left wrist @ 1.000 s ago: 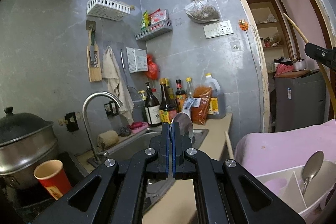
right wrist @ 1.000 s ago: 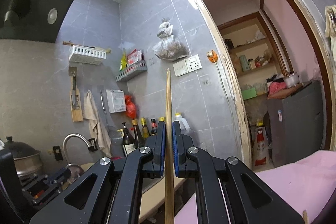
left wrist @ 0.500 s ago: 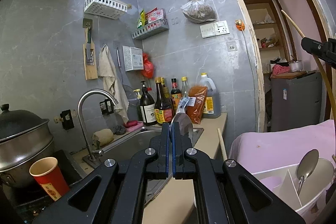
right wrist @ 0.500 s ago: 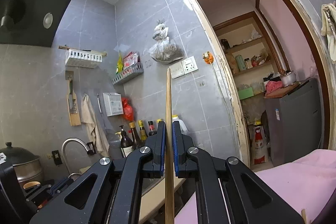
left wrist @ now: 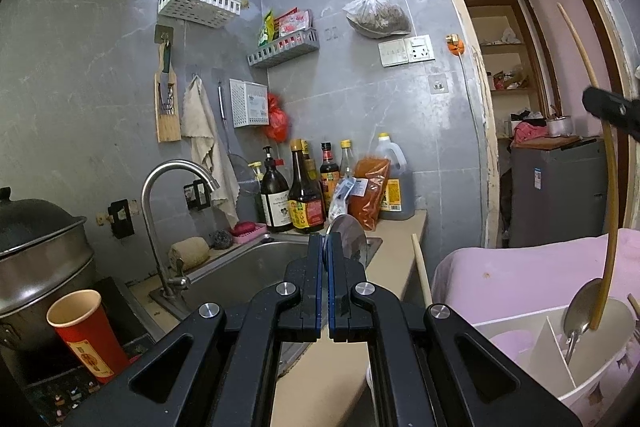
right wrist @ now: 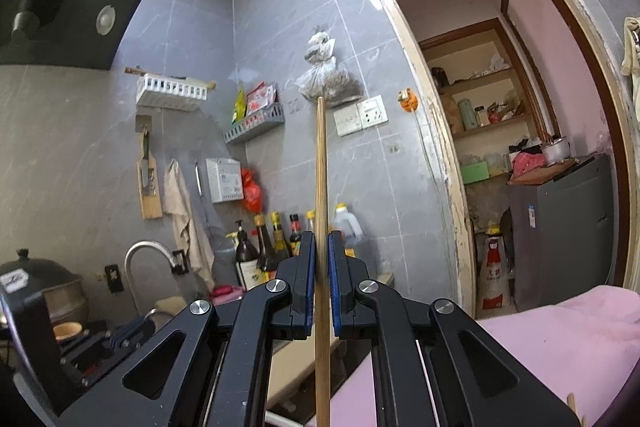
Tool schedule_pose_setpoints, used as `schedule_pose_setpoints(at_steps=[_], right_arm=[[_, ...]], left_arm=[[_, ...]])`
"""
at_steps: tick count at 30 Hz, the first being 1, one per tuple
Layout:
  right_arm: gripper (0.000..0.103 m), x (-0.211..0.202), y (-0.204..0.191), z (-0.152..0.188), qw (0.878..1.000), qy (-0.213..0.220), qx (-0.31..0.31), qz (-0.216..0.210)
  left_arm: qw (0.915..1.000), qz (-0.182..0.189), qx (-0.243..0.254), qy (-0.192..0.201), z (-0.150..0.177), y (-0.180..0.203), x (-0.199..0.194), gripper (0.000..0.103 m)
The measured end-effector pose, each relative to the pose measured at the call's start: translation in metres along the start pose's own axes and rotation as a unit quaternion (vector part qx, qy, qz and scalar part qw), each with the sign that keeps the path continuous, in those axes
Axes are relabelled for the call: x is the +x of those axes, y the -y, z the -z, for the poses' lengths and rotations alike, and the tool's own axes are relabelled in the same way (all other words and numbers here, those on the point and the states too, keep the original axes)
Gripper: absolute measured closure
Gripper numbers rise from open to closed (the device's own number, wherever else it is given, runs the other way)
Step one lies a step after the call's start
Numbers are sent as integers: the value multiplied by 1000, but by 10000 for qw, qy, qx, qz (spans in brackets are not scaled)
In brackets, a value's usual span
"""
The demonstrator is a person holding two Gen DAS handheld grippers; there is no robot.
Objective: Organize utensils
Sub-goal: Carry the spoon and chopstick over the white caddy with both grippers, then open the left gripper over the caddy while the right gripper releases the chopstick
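My left gripper is shut on a metal spoon, whose bowl sticks up past the fingertips above the counter. My right gripper is shut on a wooden chopstick held upright. In the left wrist view that chopstick hangs with its lower tip inside a white divided utensil holder at the lower right, beside a metal spoon standing in it. Another chopstick lies on the counter.
A steel sink with a faucet is left of the counter. Sauce bottles stand at the back. A red paper cup and a steel pot are at the left. A pink cloth lies under the holder.
The chopstick in my right gripper has come down, and its tip now sits inside the white holder beside the spoon. The left gripper has shifted slightly and still holds its spoon.
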State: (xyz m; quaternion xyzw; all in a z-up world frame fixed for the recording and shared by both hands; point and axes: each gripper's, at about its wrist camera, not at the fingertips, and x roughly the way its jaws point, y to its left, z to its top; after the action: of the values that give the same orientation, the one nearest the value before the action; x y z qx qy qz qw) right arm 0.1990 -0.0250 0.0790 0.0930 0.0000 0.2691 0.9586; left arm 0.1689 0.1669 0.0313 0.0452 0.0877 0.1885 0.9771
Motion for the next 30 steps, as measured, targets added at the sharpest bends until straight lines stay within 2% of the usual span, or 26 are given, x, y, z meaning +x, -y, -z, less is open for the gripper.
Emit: schedule_pose_setpoints(at_steps=[4,11,13,20,23,25,27,30], right_arm=[[98,-1,0,9,9996,-267,-37,-65],[98,-5,0,33,9979,-596,-230,51],[98,-6,0,40,9973,-675,-264,103],[97,-13,-7,52,9958,-818,-388,121],[95,-15,-8,51,9957,-836,-386,98],[90,-17,-8,50,9956,-857,-355,88],[81,-21,-6,48,9960,-824,-326,62],[79,-27,-4,42,9965,-777,-321,20]], left_arm=[[9995,276,2,-118,2,1,1,102],[9941,1035,53,-333,7,11,-1,100],[9909,1262,-29,-456,9,14,0,100],[9823,1701,-491,-611,5,10,-2,95],[9749,1961,-730,-761,2,6,-2,84],[9696,2087,-973,-826,-1,0,-2,64],[9651,2187,-1203,-797,-4,-6,-5,63],[9605,2248,-1414,-832,-11,-13,-8,58]])
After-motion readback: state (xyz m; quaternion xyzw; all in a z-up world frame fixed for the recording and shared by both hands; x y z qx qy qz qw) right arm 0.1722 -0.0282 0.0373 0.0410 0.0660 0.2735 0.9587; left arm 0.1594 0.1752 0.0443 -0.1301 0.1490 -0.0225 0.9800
